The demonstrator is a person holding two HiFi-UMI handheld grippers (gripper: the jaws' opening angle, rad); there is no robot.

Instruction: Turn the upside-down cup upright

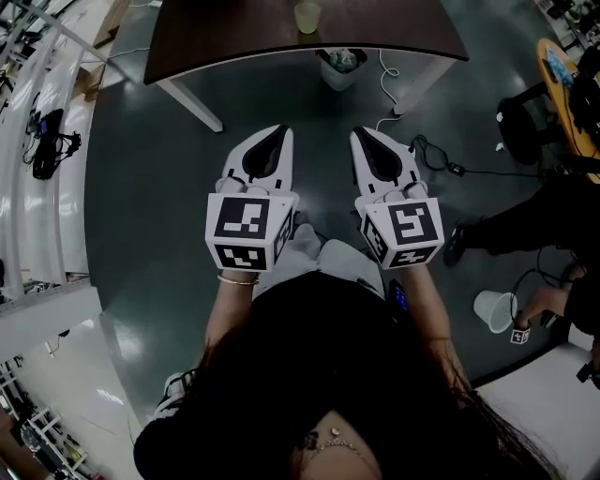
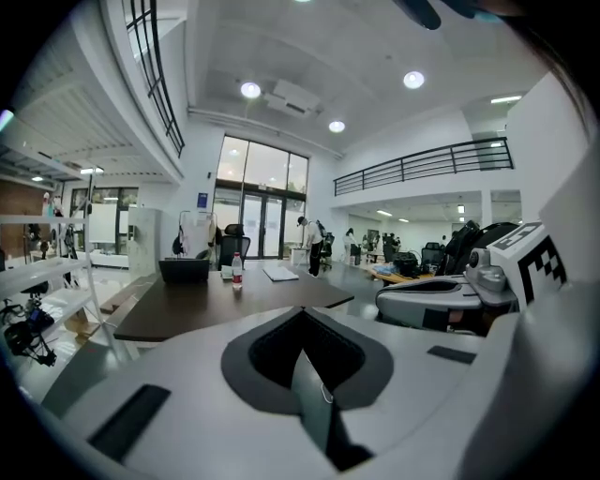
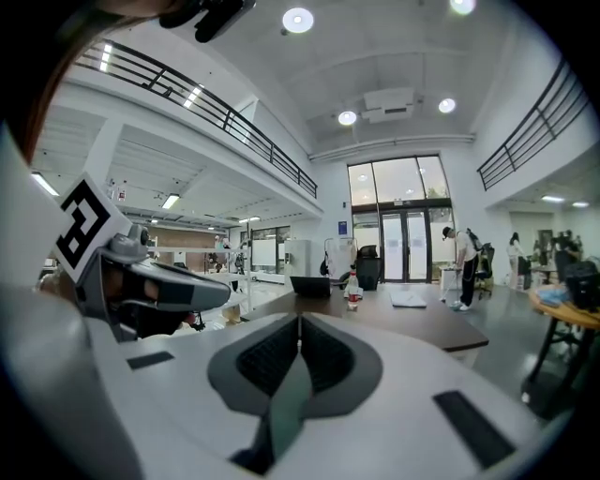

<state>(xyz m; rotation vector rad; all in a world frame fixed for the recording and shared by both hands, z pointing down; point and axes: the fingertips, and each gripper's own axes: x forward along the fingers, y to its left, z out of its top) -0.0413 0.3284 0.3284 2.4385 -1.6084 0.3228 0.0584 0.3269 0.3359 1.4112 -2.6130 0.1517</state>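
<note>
A pale cup (image 1: 307, 16) stands on the dark brown table (image 1: 234, 33) at the top of the head view; I cannot tell which way up it is. Both grippers are held side by side over the floor, well short of the table. My left gripper (image 1: 278, 132) is shut with nothing in it, and so is my right gripper (image 1: 362, 134). In the left gripper view the jaws (image 2: 302, 314) meet in front of the table (image 2: 225, 305). The right gripper view shows its jaws (image 3: 300, 321) closed, with the same table (image 3: 422, 323) ahead.
A bin (image 1: 339, 67) sits under the table's edge, with cables (image 1: 441, 159) trailing on the floor to the right. A white cup-like tub (image 1: 494, 310) stands on the floor beside a seated person's legs (image 1: 525, 220). A bottle (image 2: 237, 270) and a laptop (image 2: 184, 270) are on the table.
</note>
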